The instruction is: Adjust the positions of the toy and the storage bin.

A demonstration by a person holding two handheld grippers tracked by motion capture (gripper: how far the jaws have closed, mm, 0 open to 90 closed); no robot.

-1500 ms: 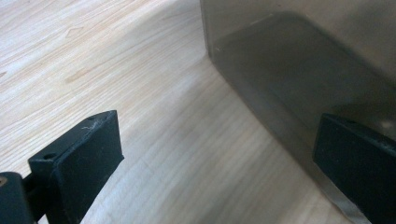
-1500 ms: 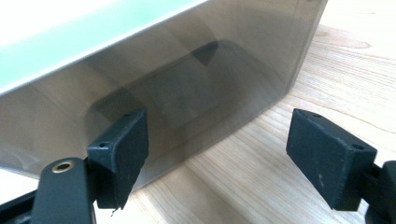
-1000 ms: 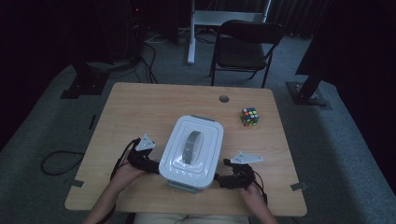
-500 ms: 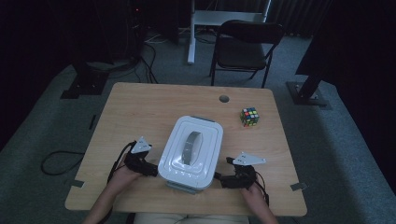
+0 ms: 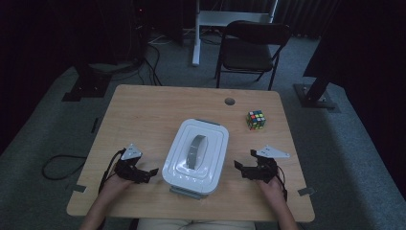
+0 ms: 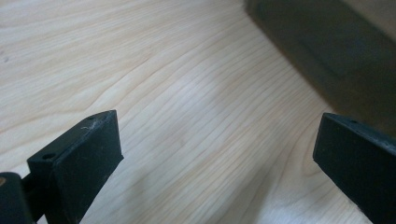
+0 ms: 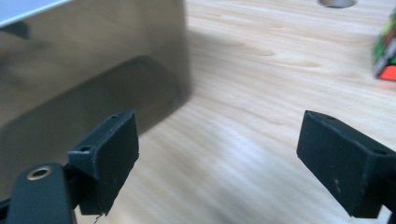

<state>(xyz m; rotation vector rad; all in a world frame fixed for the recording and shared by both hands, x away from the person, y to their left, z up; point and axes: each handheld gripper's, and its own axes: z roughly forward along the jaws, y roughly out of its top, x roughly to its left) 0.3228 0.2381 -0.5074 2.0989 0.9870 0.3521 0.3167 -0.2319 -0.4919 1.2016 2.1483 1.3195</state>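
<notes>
Lidded white container [image 5: 196,155] sits mid-tabletop [image 5: 143,110], long axis near-to-far, between both grippers; left gripper [image 5: 143,173] and right gripper [image 5: 242,167] flank it, fingers wide, empty, about equally near.

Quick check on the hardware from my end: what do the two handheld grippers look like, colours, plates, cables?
Both are black. The left gripper and the right gripper each carry a pale grey three-cornered plate on top, with a dark cable trailing back by the hand. In the gripper views the jaws are flat, blocky matte-black pads with small holes near their edges. The forearms look bare; no sleeve is discernible in the dim light.
</notes>
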